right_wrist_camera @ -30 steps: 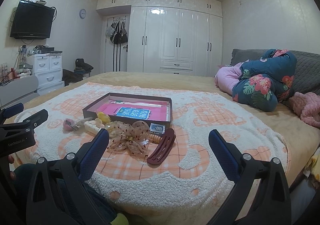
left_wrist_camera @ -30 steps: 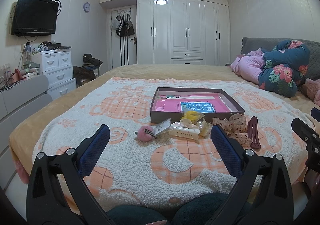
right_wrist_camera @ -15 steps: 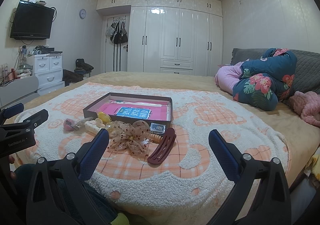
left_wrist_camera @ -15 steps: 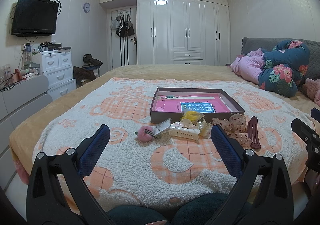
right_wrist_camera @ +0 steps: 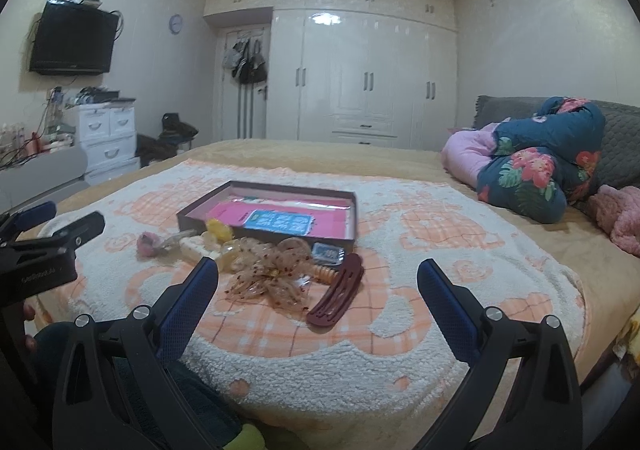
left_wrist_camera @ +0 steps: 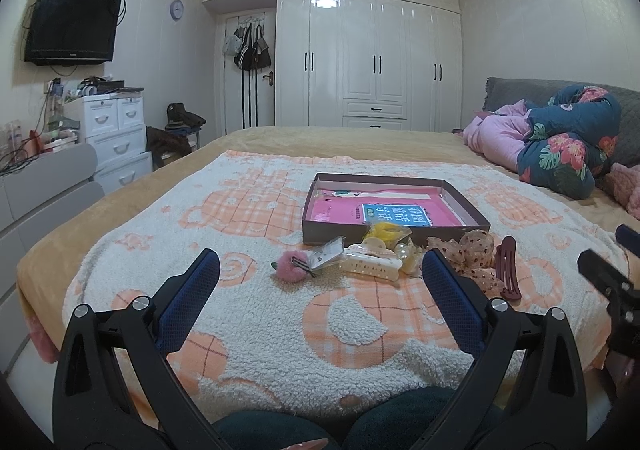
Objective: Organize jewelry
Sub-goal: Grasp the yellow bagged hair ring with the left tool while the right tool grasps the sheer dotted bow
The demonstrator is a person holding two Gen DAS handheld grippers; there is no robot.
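Hovering both grippers, left gripper [left_wrist_camera: 320,278] and right gripper [right_wrist_camera: 318,286], fingers apart, empty; nothing has changed over the last second, so sorting hasn't started. Hair clips [left_wrist_camera: 370,266] lie ahead between left fingers, just before the box [left_wrist_camera: 394,228]; bow [right_wrist_camera: 276,274] ahead between right fingers.

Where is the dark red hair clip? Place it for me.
The dark red hair clip lies on the blanket, at the right end of the pile, beside the dotted bow and in front of the box.
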